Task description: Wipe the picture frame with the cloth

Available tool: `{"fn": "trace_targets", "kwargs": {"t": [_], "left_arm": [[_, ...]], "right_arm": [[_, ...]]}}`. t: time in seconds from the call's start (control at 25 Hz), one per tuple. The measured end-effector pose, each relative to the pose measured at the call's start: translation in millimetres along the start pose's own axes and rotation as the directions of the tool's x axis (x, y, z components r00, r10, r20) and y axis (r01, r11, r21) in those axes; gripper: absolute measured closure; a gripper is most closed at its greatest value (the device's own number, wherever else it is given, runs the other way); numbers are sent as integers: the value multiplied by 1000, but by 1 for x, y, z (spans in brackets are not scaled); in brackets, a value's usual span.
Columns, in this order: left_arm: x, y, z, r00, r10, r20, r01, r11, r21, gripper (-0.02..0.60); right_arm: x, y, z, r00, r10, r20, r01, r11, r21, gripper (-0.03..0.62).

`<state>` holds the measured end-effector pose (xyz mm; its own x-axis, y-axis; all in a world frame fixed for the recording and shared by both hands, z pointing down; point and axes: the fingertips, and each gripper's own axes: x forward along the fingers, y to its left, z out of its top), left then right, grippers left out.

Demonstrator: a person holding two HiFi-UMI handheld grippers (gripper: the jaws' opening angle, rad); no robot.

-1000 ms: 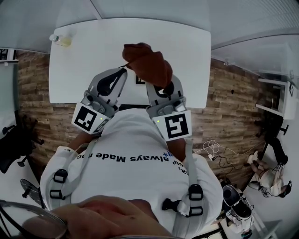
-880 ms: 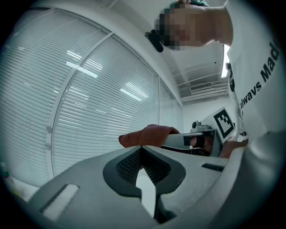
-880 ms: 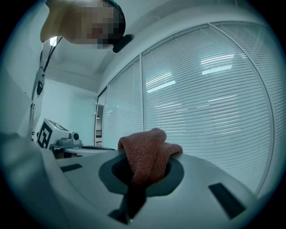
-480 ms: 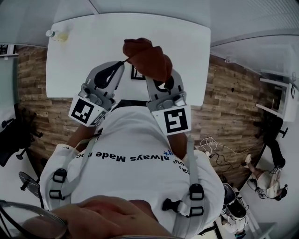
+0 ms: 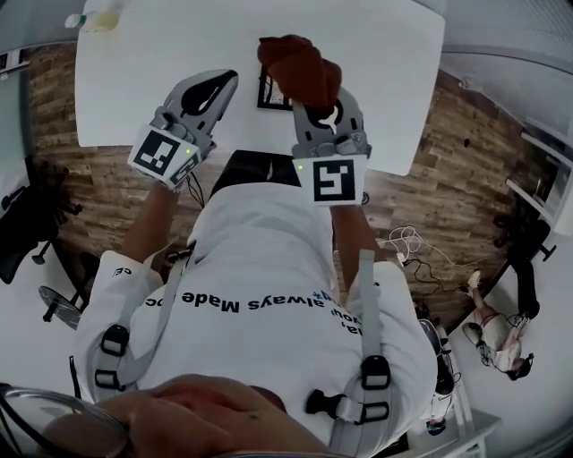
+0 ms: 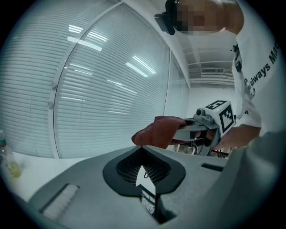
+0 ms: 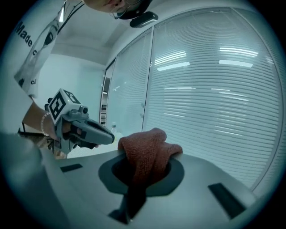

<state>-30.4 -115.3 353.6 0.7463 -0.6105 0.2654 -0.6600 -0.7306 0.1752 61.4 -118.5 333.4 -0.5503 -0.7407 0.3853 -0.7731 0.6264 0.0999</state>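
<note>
— What's nearest?
— The person's white T-shirt [image 5: 260, 259], with grey harness straps [image 5: 364, 295] over it. Both arms reach forward from there, past the near edge of a white table [image 5: 134, 89]

— And the left gripper?
— The left gripper [image 5: 226, 80] is held over the table, to the left of the frame. Its own view shows the two fingers pressed together with nothing between them

— The right one?
— The right gripper [image 5: 320, 111] is near it, on the right. Its fingers are clamped on a rust-red cloth [image 5: 300, 64], which bunches out of the jaws in a loose lump and bulges beyond the tips

— Where's the picture frame?
— The picture frame [image 5: 267, 89] is on the table between the two gripper tips, small and dark-edged. In the head view the cloth covers its right side, so only the left part shows. I can't tell whether the cloth touches it

— Anything further out?
— A bottle [image 5: 97, 12] with pale yellow contents stands at the table's far left corner, well apart from the frame. Wooden flooring [image 5: 98, 188] shows beside the table. Both gripper views look toward a glass wall with closed blinds [image 6: 103, 85]
</note>
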Motion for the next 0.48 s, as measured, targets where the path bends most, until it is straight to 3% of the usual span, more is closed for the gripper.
{"fn": "trace_targets", "kwargs": {"t": [0.2, 0.48], "left_arm": [[24, 15, -66, 994, -25, -106, 25, 1000, 1, 578], [55, 32, -150, 975, -55, -214, 56, 998, -3, 578]], "right_arm": [[45, 23, -66, 997, 33, -68, -41, 993, -113, 572], [94, 54, -157, 981, 46, -191, -99, 955, -278, 574]]}}
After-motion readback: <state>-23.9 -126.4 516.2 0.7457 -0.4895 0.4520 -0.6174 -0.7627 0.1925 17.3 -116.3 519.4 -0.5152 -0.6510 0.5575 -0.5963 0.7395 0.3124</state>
